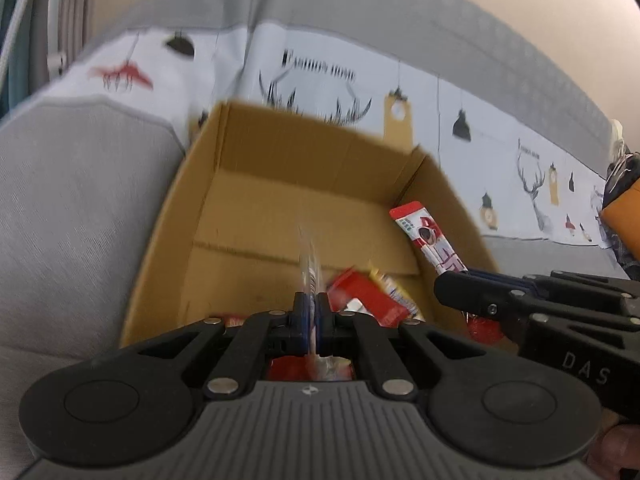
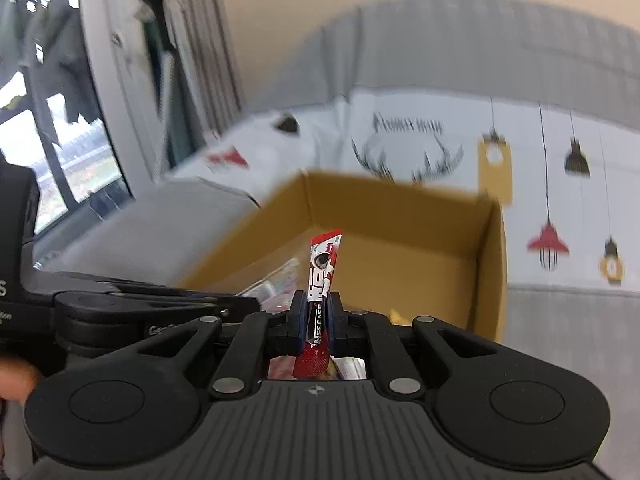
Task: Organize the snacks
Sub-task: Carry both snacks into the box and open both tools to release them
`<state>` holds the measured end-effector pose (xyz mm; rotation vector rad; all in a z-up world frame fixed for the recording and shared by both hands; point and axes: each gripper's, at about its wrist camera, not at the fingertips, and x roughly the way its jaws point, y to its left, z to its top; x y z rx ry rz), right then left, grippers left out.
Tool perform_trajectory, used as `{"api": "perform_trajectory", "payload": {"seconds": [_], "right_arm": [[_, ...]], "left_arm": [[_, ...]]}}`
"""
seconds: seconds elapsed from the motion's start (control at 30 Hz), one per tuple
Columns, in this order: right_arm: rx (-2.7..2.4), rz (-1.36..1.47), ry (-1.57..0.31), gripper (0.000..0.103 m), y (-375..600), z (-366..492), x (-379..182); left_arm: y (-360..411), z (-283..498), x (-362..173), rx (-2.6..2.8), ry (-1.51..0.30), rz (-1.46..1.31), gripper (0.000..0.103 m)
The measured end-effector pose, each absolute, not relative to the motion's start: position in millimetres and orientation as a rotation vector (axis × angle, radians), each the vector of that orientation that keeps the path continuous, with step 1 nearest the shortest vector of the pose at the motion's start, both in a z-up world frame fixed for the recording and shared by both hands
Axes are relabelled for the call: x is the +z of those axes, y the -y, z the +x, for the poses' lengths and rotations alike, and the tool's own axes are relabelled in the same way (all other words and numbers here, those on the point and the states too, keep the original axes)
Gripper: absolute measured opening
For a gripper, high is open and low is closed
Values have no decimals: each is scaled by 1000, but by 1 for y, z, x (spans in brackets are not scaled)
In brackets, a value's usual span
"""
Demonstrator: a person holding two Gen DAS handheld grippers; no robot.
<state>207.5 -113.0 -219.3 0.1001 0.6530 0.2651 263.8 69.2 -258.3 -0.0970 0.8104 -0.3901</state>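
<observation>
Sachets sit in both our grippers, and each one runs lengthwise straight ahead, away from the fingers and toward the cardboard box (image 1: 296,168). Nearest to us on the left, the left gripper (image 1: 310,312) is closed on a thin clear packet (image 1: 309,264); we see it edge-on, pinched between the blue pads, its free end pointing forward over the box floor. The picture is blurred, so we cannot read what the packet is. Just beyond those fingertips and slightly right of them, a few red and yellow wrappers (image 1: 372,296) already lie on the bottom of the box.

The right gripper (image 2: 318,316) is clamped on a red and white coffee stick (image 2: 322,276), gripped around its lower half, with the upper half standing up and forward, tilted slightly right. From the left view this stick appears to the right of the left gripper, leaning near the box's right wall. Both grippers are close side by side at the near rim, so neither is clearly the nearer one.

Farther ahead lies the open bare floor of the box, then its back wall, and behind that a sofa (image 1: 80,208) with a printed cloth (image 1: 320,72). We judge that the next move is a forward reach and release, since both sachets already point into the box.
</observation>
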Motion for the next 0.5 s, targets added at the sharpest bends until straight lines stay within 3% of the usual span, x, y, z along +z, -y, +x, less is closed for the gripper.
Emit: {"api": "perform_trajectory", "payload": {"seconds": [0.13, 0.17, 0.27, 0.33, 0.4, 0.5], "right_arm": [[281, 104, -746, 12, 111, 219, -243], [270, 105, -752, 17, 111, 218, -247], [215, 96, -741, 47, 113, 213, -251], [202, 90, -755, 48, 114, 208, -250], [186, 99, -766, 48, 115, 205, -246], [188, 134, -768, 49, 115, 188, -227]], "left_arm": [[-73, 272, -271, -371, -837, -112, 9], [-72, 274, -272, -363, -844, -118, 12], [-72, 269, -262, -357, -846, -117, 41], [-73, 257, -245, -337, -819, -114, 68], [-73, 240, -220, -335, -777, -125, 88], [-66, 210, -182, -340, -719, -95, 95]]}}
